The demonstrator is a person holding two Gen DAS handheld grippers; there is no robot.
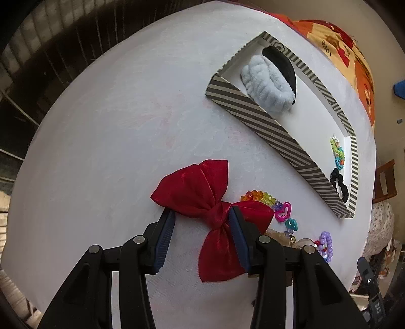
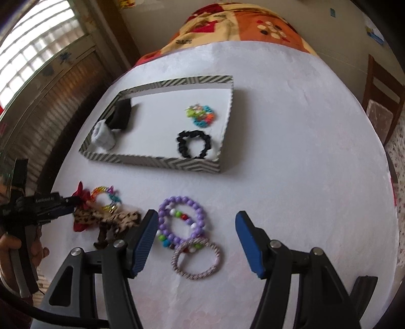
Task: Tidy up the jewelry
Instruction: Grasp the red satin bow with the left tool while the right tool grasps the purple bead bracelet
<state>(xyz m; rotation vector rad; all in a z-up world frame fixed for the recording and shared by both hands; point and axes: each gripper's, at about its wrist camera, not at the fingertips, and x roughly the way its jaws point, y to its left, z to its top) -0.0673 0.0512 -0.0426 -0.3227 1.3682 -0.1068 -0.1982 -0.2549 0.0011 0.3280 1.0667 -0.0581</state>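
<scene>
A red satin bow (image 1: 202, 192) lies on the white tablecloth, its knot between the fingers of my left gripper (image 1: 201, 215), which stands open around it. A striped tray (image 1: 253, 111) holds a pale blue band (image 1: 268, 81), a black band (image 1: 281, 60), a colourful bracelet (image 1: 338, 151) and a black scrunchie (image 1: 338, 179). My right gripper (image 2: 196, 227) is open above a purple bead bracelet (image 2: 181, 217) and a woven hair tie (image 2: 197, 258). A rainbow bracelet (image 2: 106, 196) and a leopard scrunchie (image 2: 111, 219) lie to the left, by the left gripper (image 2: 73, 201).
The tray (image 2: 152, 159) sits at the table's far middle. A patterned orange blanket (image 2: 240, 22) lies beyond the table. A wooden chair (image 2: 382, 101) stands at the right. A window with shutters is at the left.
</scene>
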